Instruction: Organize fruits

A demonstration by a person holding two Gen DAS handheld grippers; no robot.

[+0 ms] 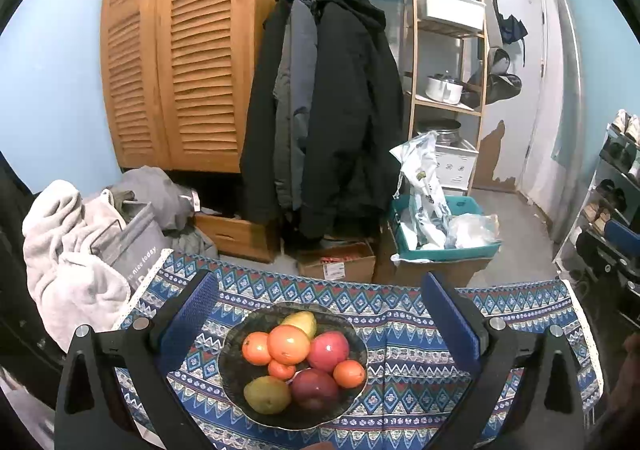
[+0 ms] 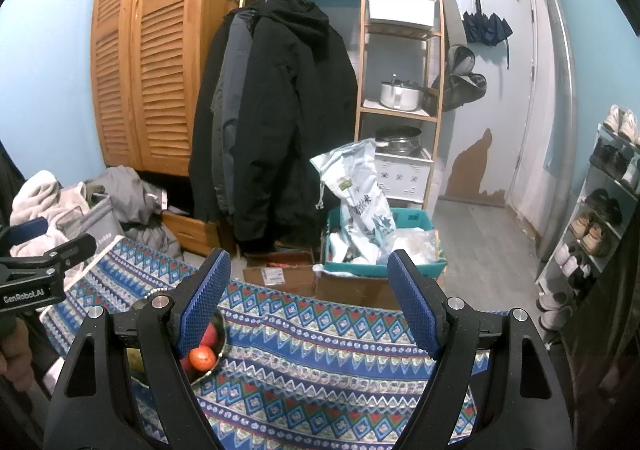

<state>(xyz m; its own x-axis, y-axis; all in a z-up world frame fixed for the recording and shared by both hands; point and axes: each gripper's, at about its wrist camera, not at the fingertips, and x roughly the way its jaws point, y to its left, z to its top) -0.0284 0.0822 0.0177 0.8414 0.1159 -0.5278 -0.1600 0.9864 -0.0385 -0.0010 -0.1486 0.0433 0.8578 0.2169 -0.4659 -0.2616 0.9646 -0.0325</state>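
Your left gripper [image 1: 320,314] and right gripper [image 2: 310,302] both gape empty; the yellow pear [image 1: 301,324] leans stem-up behind the bowl [image 1: 240,382]'s oranges; "GenRobot.AI" marks the left gripper.

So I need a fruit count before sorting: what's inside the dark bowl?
The bowl shows eight fruits: four orange ones, two red apples, two yellow-green pears. Anything beneath that pile is hidden.

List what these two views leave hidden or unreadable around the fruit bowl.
- Bowl, right wrist view: mostly hidden behind the right gripper's near finger; only an orange and part of a red fruit show.
- Bowl's near rim, left wrist view: covered by the left gripper's body.
- Bottom of the fruit pile, left wrist view: buried under upper fruit.
- Tablecloth's near edge: cut off by both frames.
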